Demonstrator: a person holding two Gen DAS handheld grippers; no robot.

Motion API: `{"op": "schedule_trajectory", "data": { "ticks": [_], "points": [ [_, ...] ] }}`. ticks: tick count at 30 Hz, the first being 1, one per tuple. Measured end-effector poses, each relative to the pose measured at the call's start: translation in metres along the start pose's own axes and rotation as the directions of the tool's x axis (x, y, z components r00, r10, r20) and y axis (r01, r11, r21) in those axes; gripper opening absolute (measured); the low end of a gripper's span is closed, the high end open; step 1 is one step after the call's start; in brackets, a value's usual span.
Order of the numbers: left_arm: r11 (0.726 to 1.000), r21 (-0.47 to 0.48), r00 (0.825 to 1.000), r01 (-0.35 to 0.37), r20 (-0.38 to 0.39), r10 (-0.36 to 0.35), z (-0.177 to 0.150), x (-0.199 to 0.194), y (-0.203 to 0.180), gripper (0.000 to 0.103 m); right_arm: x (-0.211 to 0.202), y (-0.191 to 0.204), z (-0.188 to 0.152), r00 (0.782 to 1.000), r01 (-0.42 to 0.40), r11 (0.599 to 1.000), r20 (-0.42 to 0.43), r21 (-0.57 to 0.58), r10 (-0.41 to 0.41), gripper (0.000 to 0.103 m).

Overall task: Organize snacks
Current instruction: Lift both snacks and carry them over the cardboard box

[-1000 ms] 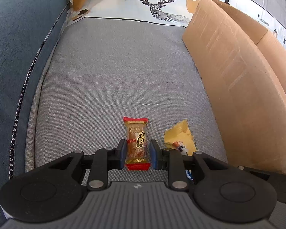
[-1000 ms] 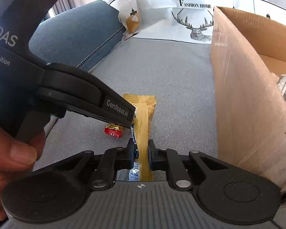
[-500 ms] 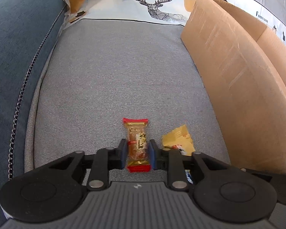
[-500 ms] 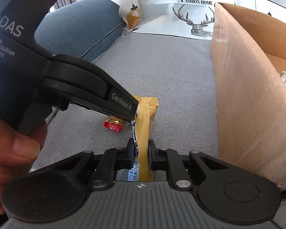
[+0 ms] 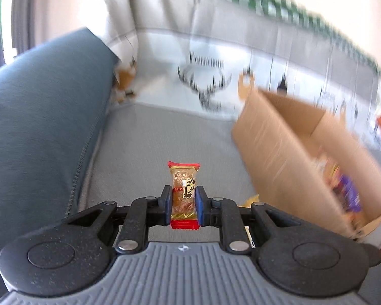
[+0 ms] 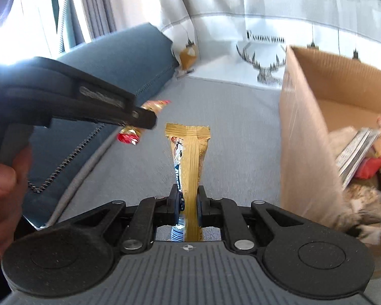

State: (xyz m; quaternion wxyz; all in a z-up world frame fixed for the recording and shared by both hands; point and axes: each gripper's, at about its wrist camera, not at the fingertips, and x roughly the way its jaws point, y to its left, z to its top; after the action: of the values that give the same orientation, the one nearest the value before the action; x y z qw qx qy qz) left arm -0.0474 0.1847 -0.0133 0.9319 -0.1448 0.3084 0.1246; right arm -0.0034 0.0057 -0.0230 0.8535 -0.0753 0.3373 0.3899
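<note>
Left wrist view: the left gripper [image 5: 183,201] is closed on a red snack [image 5: 184,193], held above the sofa [image 5: 144,147]; the box [image 5: 287,157] is to the right.

Right wrist view: the right gripper [image 6: 188,202] pinches a gold bar [image 6: 189,162]. It is better to carry each one over the box [image 6: 307,137] rim before releasing.

A red-ended, clear-bodied snack packet [image 5: 184,190], a gold wrapper [image 6: 189,162], a brown cardboard box [image 6: 304,137], a grey seat cushion [image 5: 149,142], a blue-grey backrest [image 5: 38,117] and a white, black-stag-printed cover [image 6: 264,58] are shown.
</note>
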Motion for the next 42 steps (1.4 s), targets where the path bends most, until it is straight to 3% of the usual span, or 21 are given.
{"op": "schedule_trajectory", "data": {
  "ticks": [8, 12, 18, 22, 26, 42],
  "points": [
    [0.993, -0.073, 0.990, 0.090, 0.113, -0.081, -0.002, -0.043, 0.010, 0.020, -0.054, -0.003, 0.016, 0.987, -0.007, 0.998, 0.163, -0.056, 0.016, 0.013],
    [0.992, -0.062, 0.988, 0.108, 0.120, -0.100, -0.002, -0.051, 0.006, 0.020, -0.087, -0.029, 0.027, 0.965, 0.011, 0.999, 0.262, -0.051, 0.003, 0.013],
    [0.993, -0.027, 0.985, 0.115, 0.135, -0.110, -0.003, -0.051, -0.001, 0.020, -0.130, -0.090, 0.031, 0.921, 0.113, 0.993, 0.378, -0.028, -0.094, 0.013],
    [0.994, -0.046, 0.986, 0.103, 0.139, -0.096, -0.003, -0.046, -0.002, 0.020, -0.136, -0.132, 0.020, 0.905, 0.137, 0.986, 0.394, 0.091, -0.162, 0.013],
    [0.994, -0.058, 0.987, 0.091, 0.135, -0.082, 0.001, -0.038, -0.006, 0.020, -0.136, -0.145, 0.012, 0.888, 0.185, 0.980, 0.414, 0.075, -0.199, 0.013],
    [0.994, 0.105, 0.995, 0.042, 0.090, -0.052, 0.000, -0.018, -0.046, 0.020, -0.119, -0.173, 0.014, 0.882, 0.140, 0.982, 0.436, 0.124, -0.181, 0.013]
  ]
}}
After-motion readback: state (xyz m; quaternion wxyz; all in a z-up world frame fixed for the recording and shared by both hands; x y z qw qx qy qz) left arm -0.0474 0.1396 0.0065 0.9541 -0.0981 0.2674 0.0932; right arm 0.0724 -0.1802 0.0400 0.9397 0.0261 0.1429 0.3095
